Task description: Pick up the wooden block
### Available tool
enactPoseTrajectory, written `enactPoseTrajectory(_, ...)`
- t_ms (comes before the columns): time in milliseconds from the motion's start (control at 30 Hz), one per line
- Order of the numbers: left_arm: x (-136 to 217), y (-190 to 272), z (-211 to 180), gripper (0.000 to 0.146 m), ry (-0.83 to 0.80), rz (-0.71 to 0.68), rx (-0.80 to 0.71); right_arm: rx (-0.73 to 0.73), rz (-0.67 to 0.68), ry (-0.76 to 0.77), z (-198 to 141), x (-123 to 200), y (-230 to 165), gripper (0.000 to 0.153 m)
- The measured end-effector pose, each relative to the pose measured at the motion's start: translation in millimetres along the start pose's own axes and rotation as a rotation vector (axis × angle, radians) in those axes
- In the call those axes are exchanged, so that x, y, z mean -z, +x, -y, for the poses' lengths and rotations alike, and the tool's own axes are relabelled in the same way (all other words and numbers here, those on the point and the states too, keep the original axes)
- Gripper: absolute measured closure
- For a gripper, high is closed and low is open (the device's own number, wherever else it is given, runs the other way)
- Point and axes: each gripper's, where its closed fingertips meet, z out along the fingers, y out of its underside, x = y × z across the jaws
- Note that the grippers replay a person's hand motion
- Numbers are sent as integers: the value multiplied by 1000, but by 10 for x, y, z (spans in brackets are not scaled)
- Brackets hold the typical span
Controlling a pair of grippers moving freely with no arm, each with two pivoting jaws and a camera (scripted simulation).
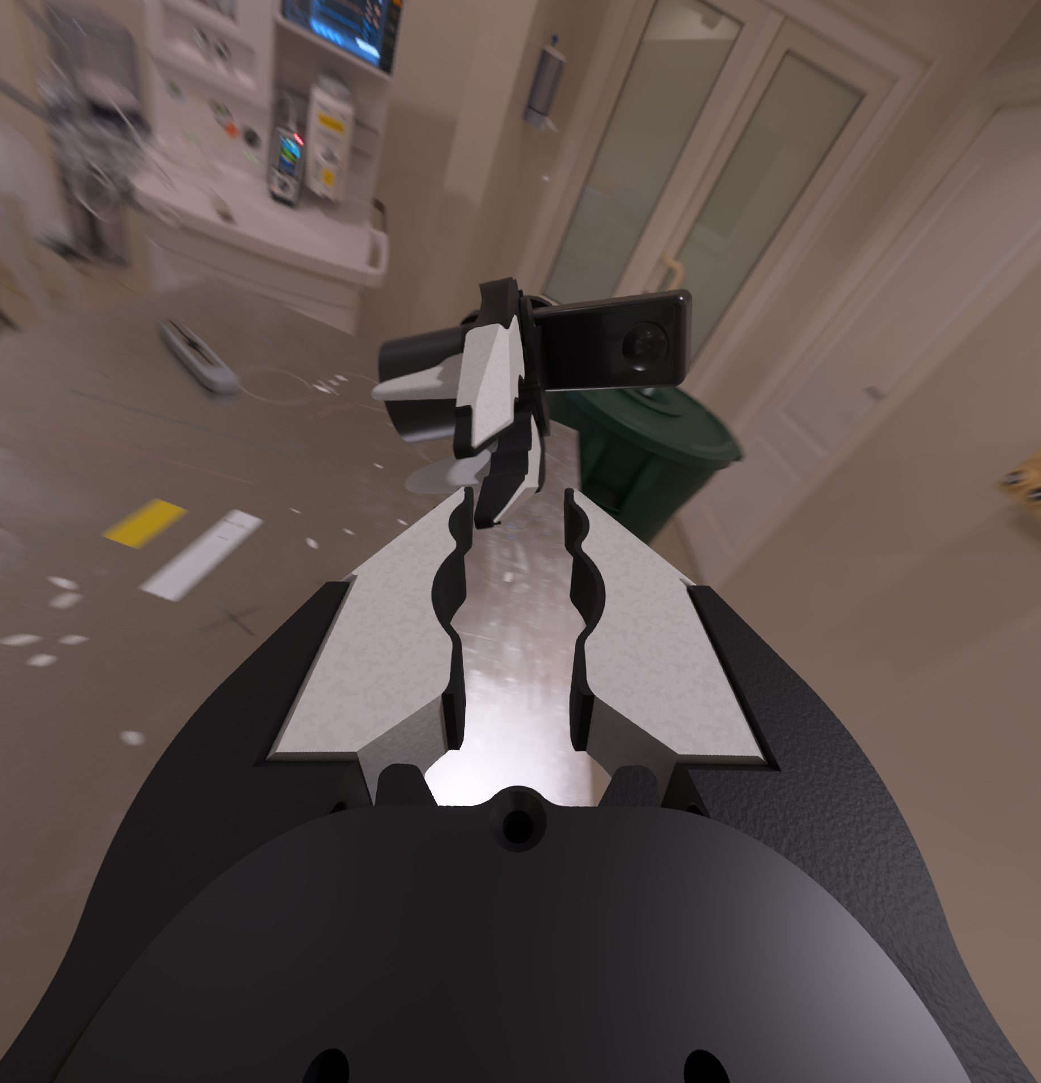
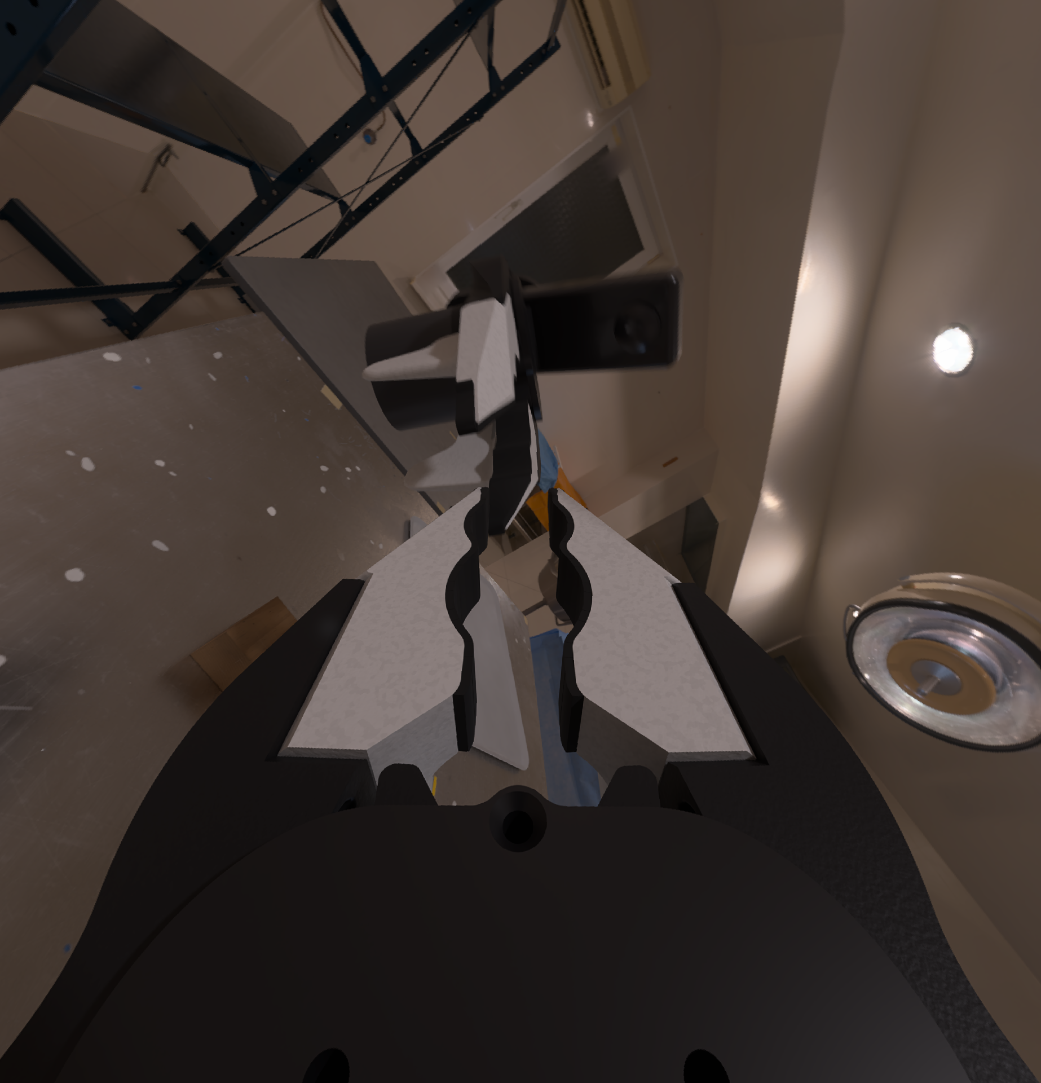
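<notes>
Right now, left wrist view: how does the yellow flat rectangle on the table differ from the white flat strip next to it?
Colour: the yellow flat rectangle is bright yellow and the white flat strip is plain white.
Length: the yellow flat rectangle is short, while the white flat strip is clearly longer.
Place: the yellow flat rectangle lies to the left, and the white flat strip reaches nearer the camera.
Shared: both lie flat on the grey metal table, slanted alike, not touching, blurred.

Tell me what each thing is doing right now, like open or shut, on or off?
Left gripper: open, holding nothing.
Right gripper: open, holding nothing.
Green bin: lid on, standing upright.
Double doors: shut.
Wall screen: lit up.
Ceiling spotlight: on.
Wooden block: lying flat on the table, nothing touching it.
</notes>
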Motion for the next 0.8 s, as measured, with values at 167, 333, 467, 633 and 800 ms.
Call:
enactPoseTrajectory(167,306,27,108,94,22,273,-277,-9,-57,-4,18,131,207,131)
enactPoseTrajectory(333,679,-378,-131,99,-147,717,-359,-13,-112,1,73,314,430,131)
enactPoseTrajectory(467,739,-705,-555,96,-321,895,-131,9,-159,19,258,511,600,130)
enactPoseTrajectory(633,728,-1096,-1184,94,-490,981,113,12,-179,52,405,678,703,130)
enactPoseTrajectory(800,694,-1301,-1503,92,-609,983,341,23,-166,54,445,709,692,131)
